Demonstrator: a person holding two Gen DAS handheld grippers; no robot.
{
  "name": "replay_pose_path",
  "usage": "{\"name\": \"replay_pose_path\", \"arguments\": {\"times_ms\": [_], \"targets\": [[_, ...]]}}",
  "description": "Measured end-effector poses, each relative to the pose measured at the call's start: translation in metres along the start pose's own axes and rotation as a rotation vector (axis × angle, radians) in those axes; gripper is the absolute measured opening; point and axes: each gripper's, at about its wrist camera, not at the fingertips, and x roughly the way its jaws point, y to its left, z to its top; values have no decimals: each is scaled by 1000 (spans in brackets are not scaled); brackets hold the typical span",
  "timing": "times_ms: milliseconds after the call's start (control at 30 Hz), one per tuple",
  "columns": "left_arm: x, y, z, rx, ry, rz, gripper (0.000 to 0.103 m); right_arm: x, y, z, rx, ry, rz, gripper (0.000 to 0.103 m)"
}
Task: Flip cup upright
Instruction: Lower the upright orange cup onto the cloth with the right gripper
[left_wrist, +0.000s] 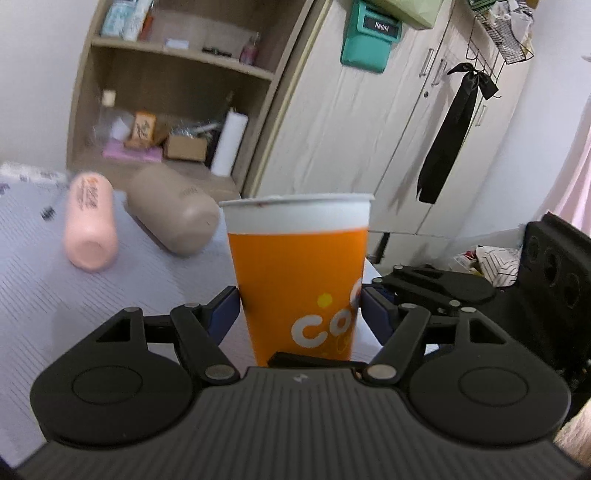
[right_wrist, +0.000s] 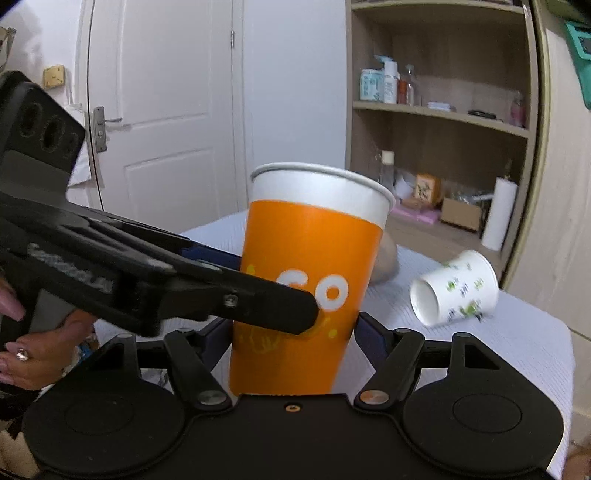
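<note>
An orange and white paper cup stands upright with its rim up, between both grippers. My left gripper is shut on the cup's lower half, its blue pads pressing both sides. In the right wrist view the same cup sits between my right gripper's blue pads, which touch its sides. The left gripper's black finger crosses in front of the cup there. The cup's base is hidden behind the gripper bodies.
A pink cup and a beige cup lie on their sides on the white-covered table. A white patterned cup lies on its side at the right. A wooden shelf unit and wardrobe stand behind.
</note>
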Motion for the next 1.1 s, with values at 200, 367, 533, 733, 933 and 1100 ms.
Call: {"name": "replay_pose_path", "arguments": {"times_ms": [200, 367, 533, 733, 933, 1100], "targets": [[6, 12, 10, 39, 26, 35, 68, 25, -7, 6, 44, -51, 7, 75], [13, 20, 15, 53, -20, 32, 67, 35, -6, 11, 8, -89, -28, 75], [25, 19, 14, 100, -19, 66, 67, 47, -7, 10, -14, -77, -64, 75], [39, 17, 10, 152, -32, 101, 67, 64, -19, 7, 4, -79, -75, 75], [42, 19, 13, 144, -35, 40, 67, 66, -27, 6, -5, -62, -94, 75], [40, 19, 11, 129, -35, 34, 67, 64, -23, 3, -27, -61, -103, 76]]}}
